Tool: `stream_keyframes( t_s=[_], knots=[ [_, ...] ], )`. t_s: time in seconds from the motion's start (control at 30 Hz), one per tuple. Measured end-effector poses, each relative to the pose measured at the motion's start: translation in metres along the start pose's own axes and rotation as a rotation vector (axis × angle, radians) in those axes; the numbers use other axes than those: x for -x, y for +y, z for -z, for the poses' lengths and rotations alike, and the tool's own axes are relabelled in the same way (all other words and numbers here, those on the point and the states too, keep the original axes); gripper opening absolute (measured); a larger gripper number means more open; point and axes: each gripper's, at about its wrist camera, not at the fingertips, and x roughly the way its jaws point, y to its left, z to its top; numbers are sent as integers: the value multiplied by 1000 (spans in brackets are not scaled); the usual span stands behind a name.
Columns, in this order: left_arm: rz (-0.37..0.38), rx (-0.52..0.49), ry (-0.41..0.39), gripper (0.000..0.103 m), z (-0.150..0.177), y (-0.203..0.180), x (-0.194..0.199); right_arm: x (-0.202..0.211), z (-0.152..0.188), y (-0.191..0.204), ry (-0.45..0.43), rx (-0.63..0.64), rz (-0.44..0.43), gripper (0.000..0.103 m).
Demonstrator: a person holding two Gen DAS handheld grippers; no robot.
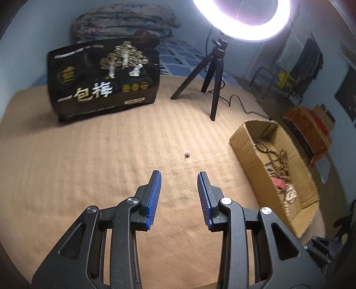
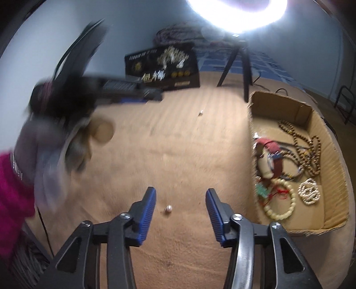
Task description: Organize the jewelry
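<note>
Surface: tan ribbed blanket over a bed, ring light on a black tripod at the far side.
Landmark: cardboard box, open-topped, already holding wooden bead strings, a pale bead bracelet and other pieces.
Loose pieces: two small pearl earrings lay on the blanket to the left of the box, well apart from each other.
Near earring: near pearl earring lay between the tips of the right tongs, closer to the left finger; long axis too small to tell.
Right tongs: jaws apart, pads not touching the earring.
Far earring: far pearl earring sat ahead of the left tongs, slightly right of centre, stud end toward the tongs.
Left tongs: jaws partly apart, nothing between them.
Nearer hand: right, for the near earring; left, for the far one.
Judgement: a pinch on the near earring looked due, then a carry rightward into the box.
</note>
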Motion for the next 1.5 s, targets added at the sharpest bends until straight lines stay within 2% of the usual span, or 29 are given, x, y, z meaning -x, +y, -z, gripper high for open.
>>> stream_keyframes(
  t_s=[0.13, 0.3, 0.47, 0.6, 0.8, 0.9, 0.97, 1.1, 1.27, 1.37, 1.5],
  knots=[
    [1, -56, 34, 34, -4, -6, -31, -15, 8, -2, 0, -45, -6, 42],
    [-4, -125, 57, 34, -10, -13, -69, -26, 10, -6, -43, -89, 0, 40],
    [8, -133, 63, 34, -12, -12, -97, -37, 16, -6, -77, -121, 0, 37],
    [20, -149, 62, 34, -13, -12, -114, -45, 19, 0, -86, -84, 28, 35],
    [24, -168, 54, 32, -20, -16, -125, -55, 22, 4, -79, -60, 35, 33],
    [24, -177, 50, 26, -18, -16, -126, -55, 22, 3, -84, -63, 33, 32],
    [34, -173, 52, 14, -18, -14, -126, -54, 22, 3, -85, -58, 33, 30],
    [45, -156, 55, 8, -19, -11, -127, -54, 23, 7, -84, -39, 43, 28],
    [49, -148, 54, 7, -18, -8, -124, -51, 28, 20, -87, 27, 62, 27],
    [48, -148, 55, 7, -18, -9, -124, -52, 32, 31, -82, 78, 78, 21],
    [50, -146, 55, 7, -18, -8, -124, -51, 34, 32, -80, 81, 71, 13]
  ],
)
